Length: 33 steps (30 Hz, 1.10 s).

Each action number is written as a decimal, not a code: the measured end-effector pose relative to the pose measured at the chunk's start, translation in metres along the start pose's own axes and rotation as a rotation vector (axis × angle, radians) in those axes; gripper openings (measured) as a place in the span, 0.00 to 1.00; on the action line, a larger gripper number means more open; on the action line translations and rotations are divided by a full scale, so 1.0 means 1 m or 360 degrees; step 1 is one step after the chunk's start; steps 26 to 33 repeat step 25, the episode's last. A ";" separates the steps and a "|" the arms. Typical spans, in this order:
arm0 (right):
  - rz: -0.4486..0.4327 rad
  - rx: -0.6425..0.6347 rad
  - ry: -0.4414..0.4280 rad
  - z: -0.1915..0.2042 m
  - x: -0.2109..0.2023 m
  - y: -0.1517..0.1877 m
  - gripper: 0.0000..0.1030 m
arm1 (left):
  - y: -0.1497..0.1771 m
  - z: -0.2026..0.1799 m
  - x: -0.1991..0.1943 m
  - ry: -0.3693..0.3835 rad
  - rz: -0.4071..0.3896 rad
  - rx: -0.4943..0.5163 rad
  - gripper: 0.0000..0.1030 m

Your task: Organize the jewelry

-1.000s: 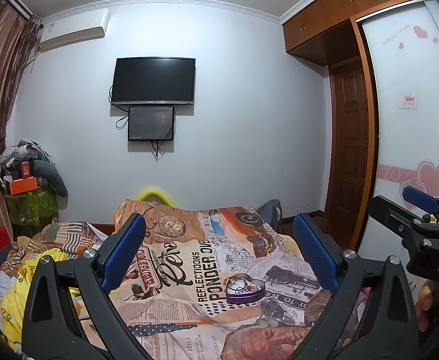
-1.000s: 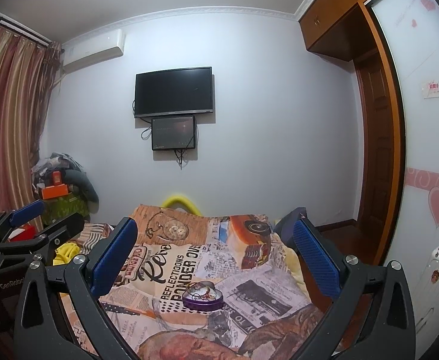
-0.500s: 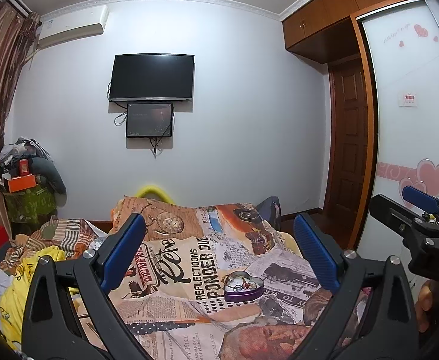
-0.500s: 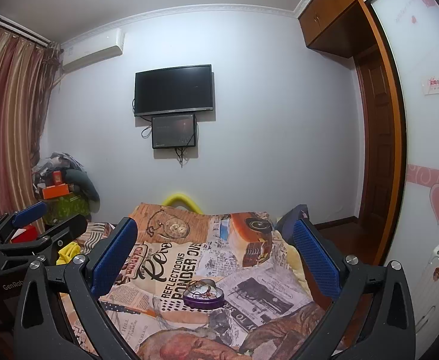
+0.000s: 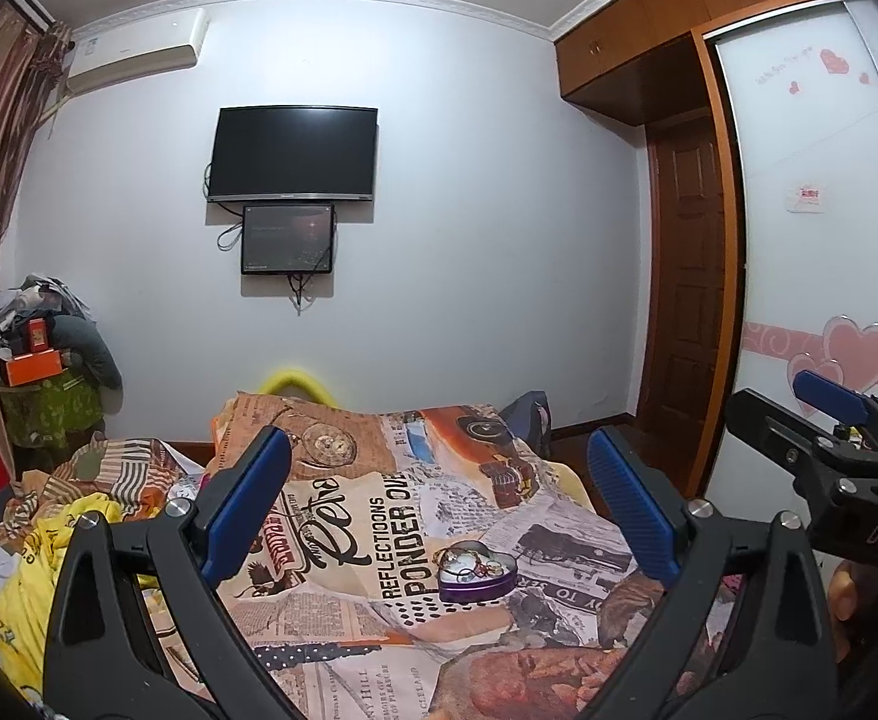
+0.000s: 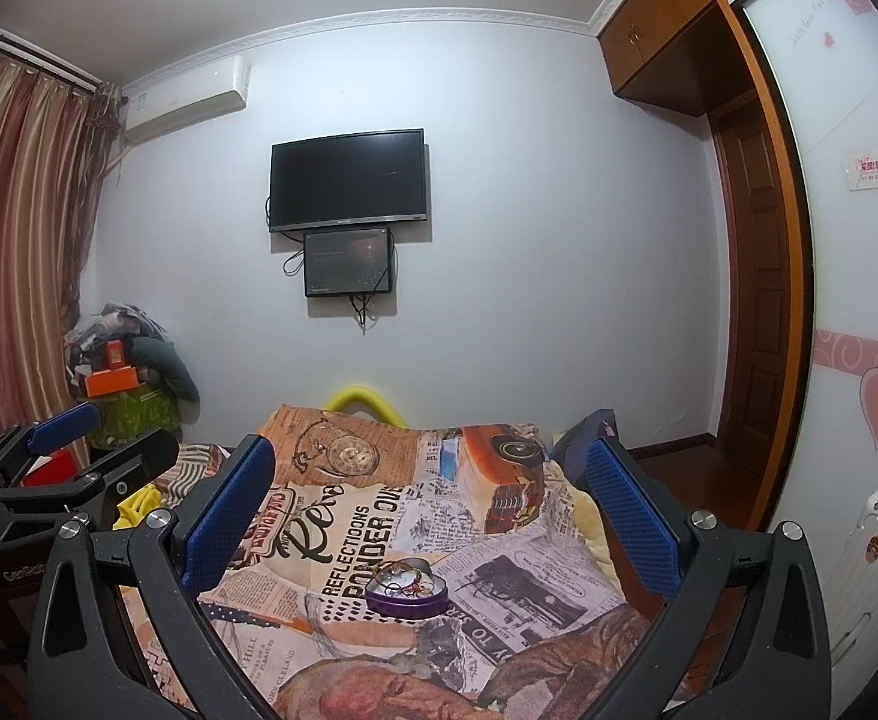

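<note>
Tin [image 5: 477, 571] in heart shape, purple, w/ jewelry [image 5: 466, 561] tangled inside, sits on the soft bedcover [image 5: 379, 516], well ahead of both claws. Left gripper [image 5: 439, 504] and right gripper [image 6: 433, 510] are spread wide, holding nothing. Risk, I think: pinching one chain drags the others out, or a push tips the tin, bc the bedcover gives way.

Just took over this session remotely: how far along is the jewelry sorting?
Done so far: some jewelry already lies in the open purple heart-shaped tin on the newspaper-print bedspread. In hand: nothing; the left gripper and right gripper are both open and empty, held above the bed short of the tin. Left: I can't make out loose pieces or a lid on the bedspread, so the remainder is unclear.
</note>
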State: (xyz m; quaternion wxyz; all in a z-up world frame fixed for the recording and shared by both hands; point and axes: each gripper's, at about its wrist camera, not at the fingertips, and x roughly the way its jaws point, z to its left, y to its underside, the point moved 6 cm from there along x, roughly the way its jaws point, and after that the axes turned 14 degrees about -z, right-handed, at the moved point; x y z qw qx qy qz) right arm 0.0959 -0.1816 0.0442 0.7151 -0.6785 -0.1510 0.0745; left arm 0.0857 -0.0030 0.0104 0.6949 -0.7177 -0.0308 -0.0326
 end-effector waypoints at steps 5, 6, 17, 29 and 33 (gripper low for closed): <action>-0.0003 0.0004 0.0004 0.000 0.000 0.001 1.00 | -0.002 -0.004 -0.001 0.0009 -0.0004 0.0017 0.97; -0.0003 0.0006 0.0004 -0.001 0.000 0.001 1.00 | -0.002 -0.005 -0.001 0.0016 -0.0001 0.0016 0.97; -0.0003 -0.0001 0.0009 -0.001 0.000 0.002 1.00 | -0.003 -0.007 -0.002 0.0031 0.0005 0.0009 0.97; 0.0017 -0.0001 0.0004 -0.002 0.002 0.005 1.00 | 0.000 -0.004 0.000 0.0046 0.0015 -0.0004 0.97; 0.0017 -0.0001 0.0004 -0.002 0.002 0.005 1.00 | 0.000 -0.004 0.000 0.0046 0.0015 -0.0004 0.97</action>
